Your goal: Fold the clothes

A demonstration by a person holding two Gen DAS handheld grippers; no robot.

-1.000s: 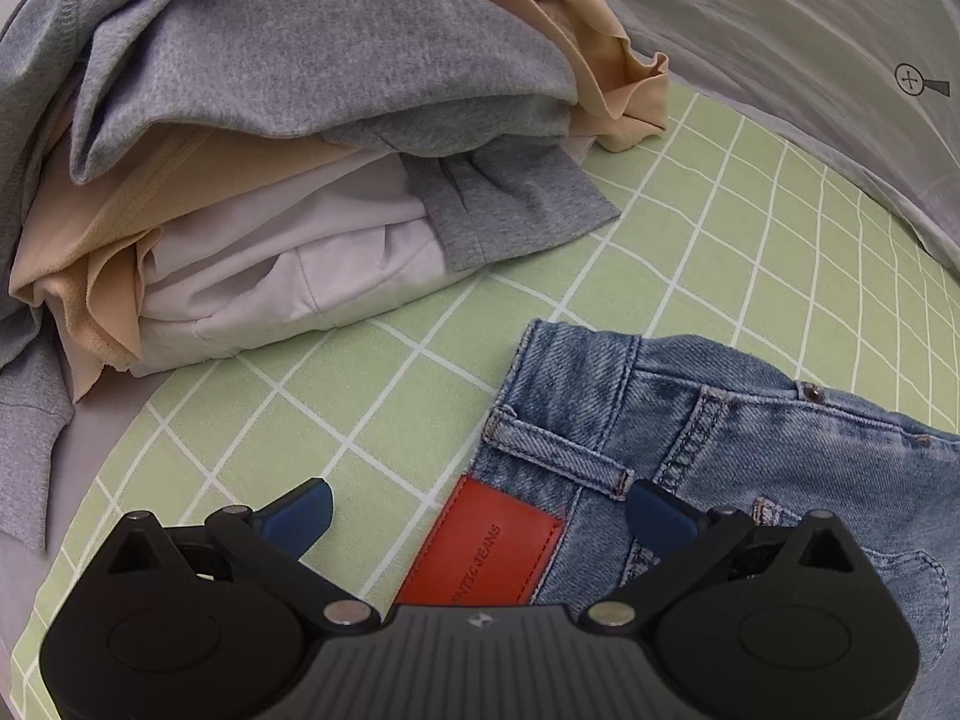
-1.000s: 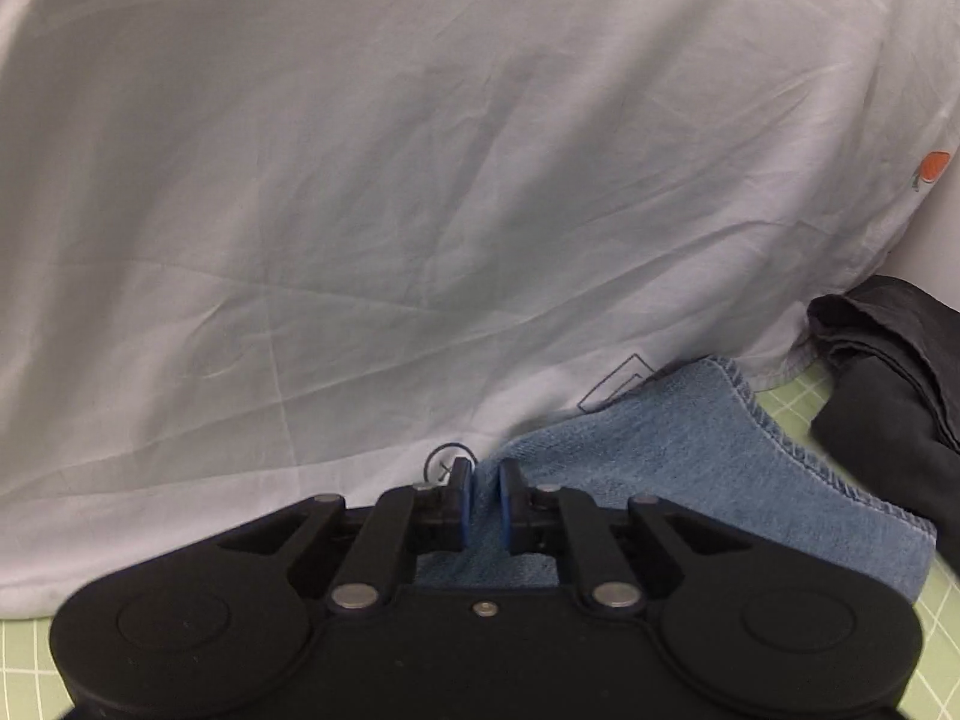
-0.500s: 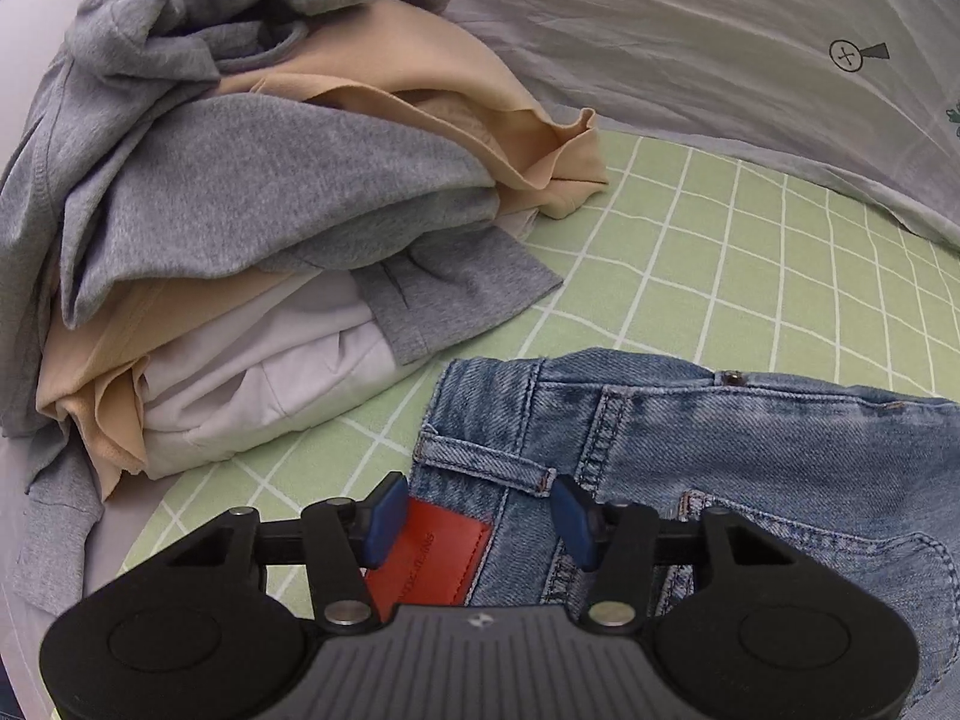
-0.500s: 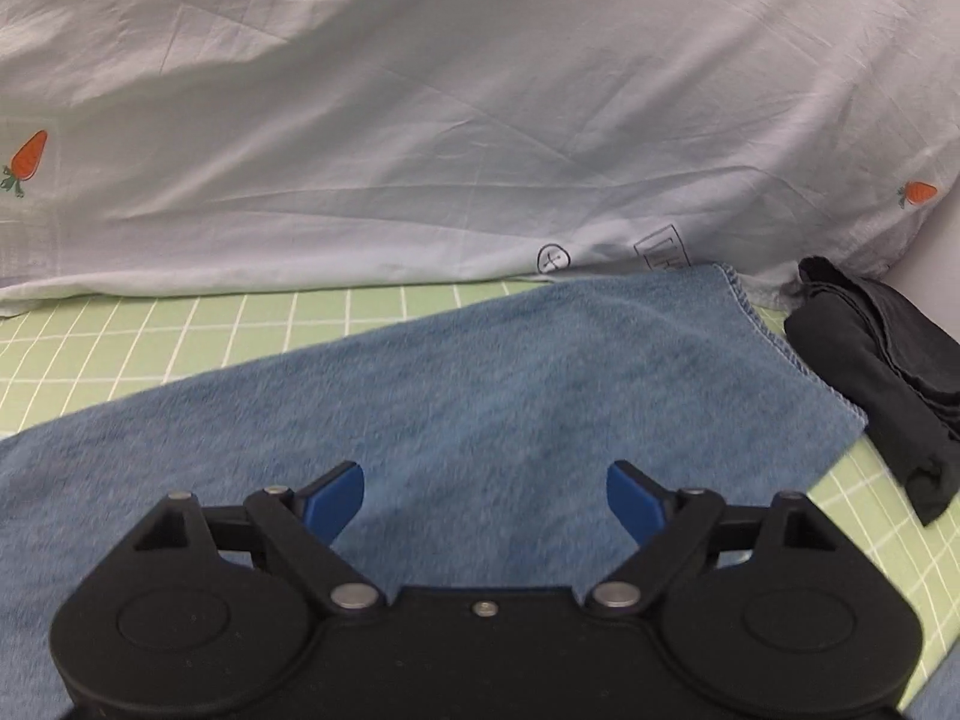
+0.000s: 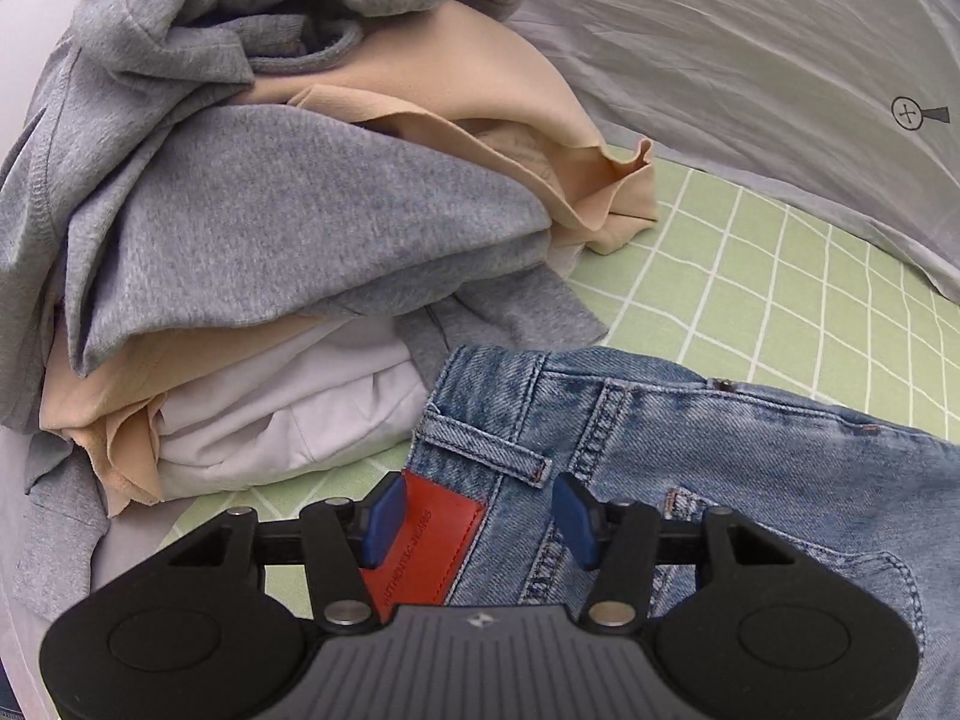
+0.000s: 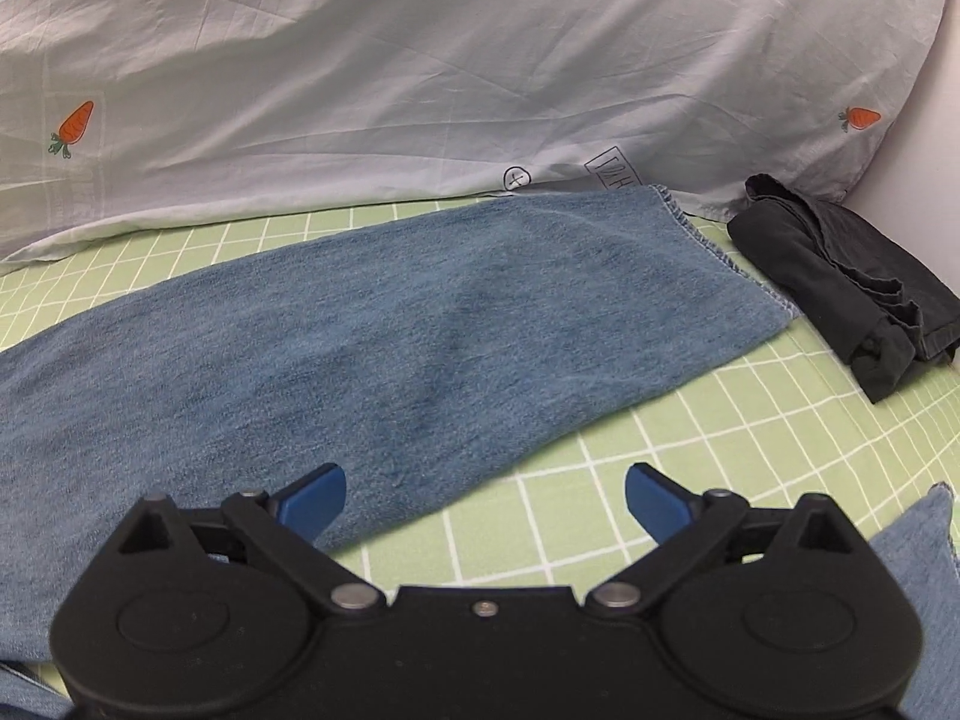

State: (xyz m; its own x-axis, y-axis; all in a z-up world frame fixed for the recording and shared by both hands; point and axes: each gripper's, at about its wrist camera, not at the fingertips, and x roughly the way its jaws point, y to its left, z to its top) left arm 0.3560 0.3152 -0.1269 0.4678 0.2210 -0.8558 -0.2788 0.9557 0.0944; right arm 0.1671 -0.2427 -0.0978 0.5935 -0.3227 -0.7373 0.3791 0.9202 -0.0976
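Blue jeans [image 5: 720, 468] lie flat on a green checked sheet [image 5: 750, 276]. My left gripper [image 5: 480, 519] is open over the waistband, its blue fingers either side of the red leather patch [image 5: 432, 546] and a belt loop. In the right wrist view one jeans leg [image 6: 420, 324] stretches flat to its hem at the far right. My right gripper [image 6: 486, 501] is wide open and empty just above the leg's near edge. A second bit of denim [image 6: 924, 576] shows at the lower right.
A heap of grey, beige and white clothes [image 5: 240, 210] sits left of the waistband. A pale printed pillow [image 6: 450, 72] lines the back. A folded black garment [image 6: 840, 276] lies beyond the hem, by a white wall.
My right gripper let go of the jeans leg, opened wide and pulled back. My left gripper narrowed and moved in over the waistband patch.
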